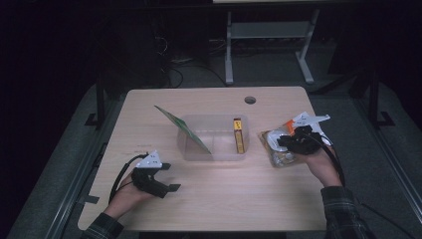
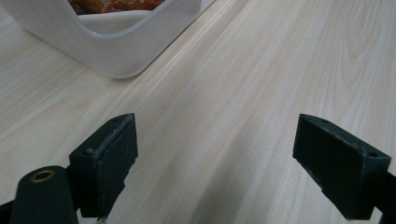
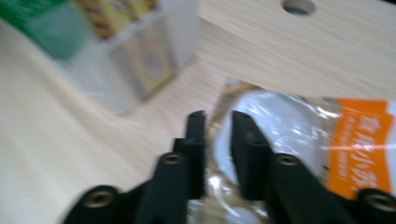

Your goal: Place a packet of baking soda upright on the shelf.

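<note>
Left gripper (image 1: 166,177): mine, jaws wide apart, holding nothing, resting near the table (image 1: 249,199) front.
Right gripper (image 3: 218,122): jaws pinched on the bag's (image 3: 299,126) film.
Bag: right of the bin (image 1: 213,149).
Grip: I lift slowly, so the film doesn't slip.

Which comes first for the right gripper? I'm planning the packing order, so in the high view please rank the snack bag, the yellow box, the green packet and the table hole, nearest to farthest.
From the right gripper:
1. Snack bag, under the gripper, right of the clear bin.
2. Yellow box, at the bin's right end.
3. Table hole, at the far edge.
4. Green packet, leaning at the bin's left end.
</note>
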